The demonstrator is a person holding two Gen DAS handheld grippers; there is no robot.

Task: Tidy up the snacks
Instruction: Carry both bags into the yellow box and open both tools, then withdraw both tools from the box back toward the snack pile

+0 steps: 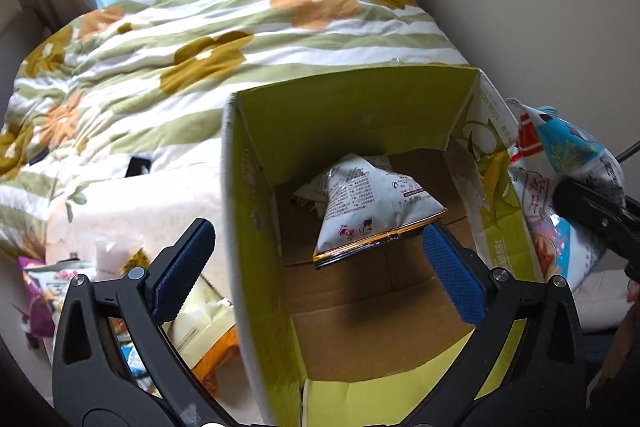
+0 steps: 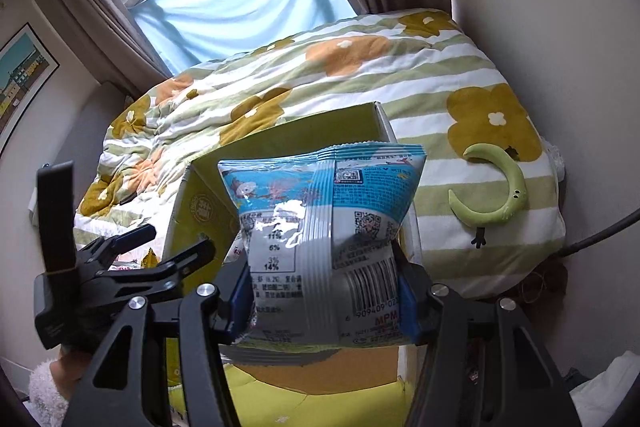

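A green cardboard box (image 1: 256, 211) stands open on the bed, with one white snack bag (image 1: 368, 203) lying on its brown floor. My left gripper (image 1: 316, 267) is open and empty, its fingers straddling the box's left wall. My right gripper (image 2: 324, 295) is shut on a blue and white snack bag (image 2: 320, 235) and holds it upright just above the box (image 2: 200, 199). That bag also shows at the right edge of the left wrist view (image 1: 560, 187), beside the box's right wall.
A floral striped quilt (image 1: 200, 47) covers the bed behind the box. Several loose snack packets (image 1: 192, 323) lie left of the box. A green crescent toy (image 2: 496, 187) lies on the bed at right. A wall runs along the right side.
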